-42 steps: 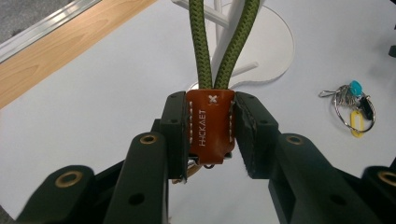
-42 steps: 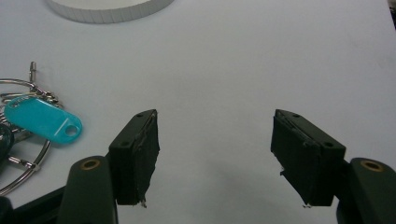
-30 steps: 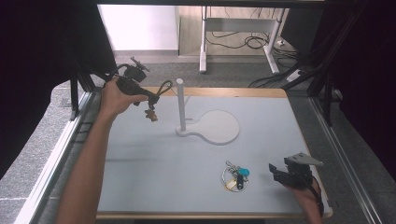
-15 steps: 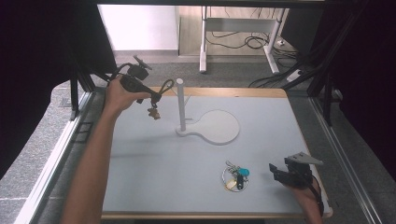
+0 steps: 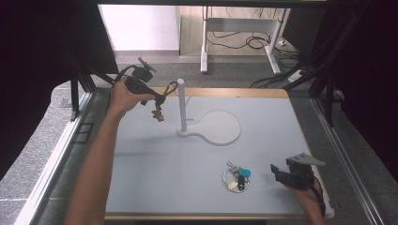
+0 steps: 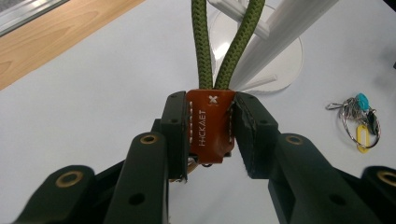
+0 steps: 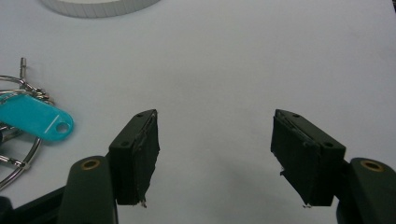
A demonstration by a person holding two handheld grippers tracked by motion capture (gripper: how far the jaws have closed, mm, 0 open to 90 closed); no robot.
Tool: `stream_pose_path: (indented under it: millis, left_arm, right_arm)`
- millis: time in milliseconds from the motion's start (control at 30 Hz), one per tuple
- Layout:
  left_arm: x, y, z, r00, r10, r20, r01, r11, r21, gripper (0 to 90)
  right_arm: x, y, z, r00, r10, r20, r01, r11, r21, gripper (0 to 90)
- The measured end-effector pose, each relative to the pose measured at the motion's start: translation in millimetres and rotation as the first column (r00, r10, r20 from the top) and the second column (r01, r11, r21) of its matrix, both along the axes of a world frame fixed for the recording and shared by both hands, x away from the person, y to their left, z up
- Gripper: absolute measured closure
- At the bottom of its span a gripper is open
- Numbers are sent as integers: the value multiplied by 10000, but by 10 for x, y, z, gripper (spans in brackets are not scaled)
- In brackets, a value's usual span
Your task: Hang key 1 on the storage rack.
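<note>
My left gripper (image 5: pixel 158 100) is raised over the table's far left and shut on the brown leather tab (image 6: pixel 211 126) of a keychain. Its green rope loop (image 6: pixel 224 46) reaches toward the white post (image 5: pixel 181 105) and hangs just left of the post's top, while small brass pieces (image 5: pixel 158 115) dangle below the tab. The post rises from a round white base (image 5: pixel 220 127). A key ring with a teal tag (image 5: pixel 236 177) lies at the front right. My right gripper (image 5: pixel 281 174) rests open beside it, and nothing is between its pads (image 7: pixel 137 154).
The grey mat (image 5: pixel 155 178) is edged by a wooden table rim (image 5: pixel 225 92) at the back. A short peg (image 5: pixel 189 101) sticks out of the post. In the right gripper view the teal tag (image 7: pixel 35 119) and metal ring (image 7: pixel 18 163) lie left of the jaws.
The left hand has drifted slightly right, bringing the keychain and its green loop a little closer to the post. The right gripper has kept still.
</note>
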State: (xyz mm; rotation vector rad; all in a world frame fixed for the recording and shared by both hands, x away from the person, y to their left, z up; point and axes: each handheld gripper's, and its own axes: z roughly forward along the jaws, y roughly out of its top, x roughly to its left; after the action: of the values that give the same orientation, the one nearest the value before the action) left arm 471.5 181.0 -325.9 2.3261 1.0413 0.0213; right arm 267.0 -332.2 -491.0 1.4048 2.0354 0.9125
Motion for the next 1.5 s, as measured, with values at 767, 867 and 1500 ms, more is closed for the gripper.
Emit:
stream_pose_path:
  millis: [767, 867, 1500]
  left_arm:
    - [-81, -142, -223, 9993, -355, -106, 360, 9982, 471, 638]
    - [-118, -124, -209, 9995, -313, 16, 311, 9980, 544, 628]
    - [-817, 144, -381, 9917, -336, 1241, 361, 9992, -181, 459]
  right_arm:
    - [14, 26, -31, 10000, -4, -77, 3, 10000, -57, 326]
    - [12, 34, -26, 10000, 31, -48, -31, 10000, -53, 326]
    - [-62, 101, 155, 9960, 734, 514, -742, 9972, 134, 318]
